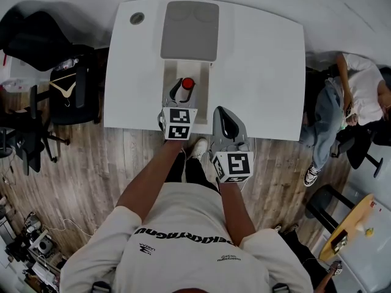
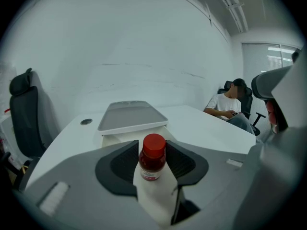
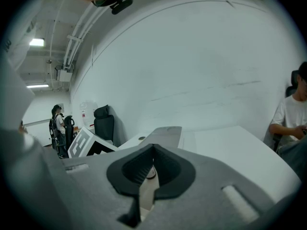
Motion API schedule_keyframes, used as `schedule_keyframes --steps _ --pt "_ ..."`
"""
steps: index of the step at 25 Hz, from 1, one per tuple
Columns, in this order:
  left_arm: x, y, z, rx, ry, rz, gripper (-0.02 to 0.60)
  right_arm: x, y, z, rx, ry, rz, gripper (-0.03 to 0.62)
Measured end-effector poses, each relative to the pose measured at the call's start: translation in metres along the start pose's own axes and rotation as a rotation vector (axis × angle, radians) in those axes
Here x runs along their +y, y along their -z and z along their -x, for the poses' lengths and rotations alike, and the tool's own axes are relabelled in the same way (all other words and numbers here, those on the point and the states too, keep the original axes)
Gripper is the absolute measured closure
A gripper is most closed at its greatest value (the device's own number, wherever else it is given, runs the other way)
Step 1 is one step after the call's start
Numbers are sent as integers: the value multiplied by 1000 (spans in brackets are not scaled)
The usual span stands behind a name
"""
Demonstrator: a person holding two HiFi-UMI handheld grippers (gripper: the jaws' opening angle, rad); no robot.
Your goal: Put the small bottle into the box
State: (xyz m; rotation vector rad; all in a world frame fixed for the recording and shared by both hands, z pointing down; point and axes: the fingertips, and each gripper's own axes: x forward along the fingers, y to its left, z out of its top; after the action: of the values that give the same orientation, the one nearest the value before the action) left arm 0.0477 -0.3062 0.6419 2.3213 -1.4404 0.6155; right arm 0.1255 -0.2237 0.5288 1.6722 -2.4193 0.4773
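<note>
1. The small bottle (image 2: 152, 159) is standing up inside the box (image 1: 206, 85), between the open jaws of the left tool (image 1: 182, 93).
2. The right tool (image 1: 227, 124) is hovering closed and empty beside the box.

White bench (image 1: 263, 72) in the middle, a round cable hole (image 1: 137, 18) near its far left corner; black office chairs (image 1: 82, 105) crowd the left, a hanger (image 1: 63, 89) lying on one. On the right, a seated person (image 1: 351, 96) in white top and jeans; wooden floor (image 1: 91, 170) below; a yellow round table (image 1: 351, 221) beyond.
</note>
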Motion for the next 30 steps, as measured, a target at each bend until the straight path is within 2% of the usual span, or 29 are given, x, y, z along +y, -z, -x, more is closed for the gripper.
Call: schedule_keyframes --steps 18,30 --pt "-2 -14 19 -38 2 -5 413 9 -6 11 -14 7 17 594" --pt "-6 -31 42 -98 -6 -9 468 15 -14 22 -34 3 28 594"
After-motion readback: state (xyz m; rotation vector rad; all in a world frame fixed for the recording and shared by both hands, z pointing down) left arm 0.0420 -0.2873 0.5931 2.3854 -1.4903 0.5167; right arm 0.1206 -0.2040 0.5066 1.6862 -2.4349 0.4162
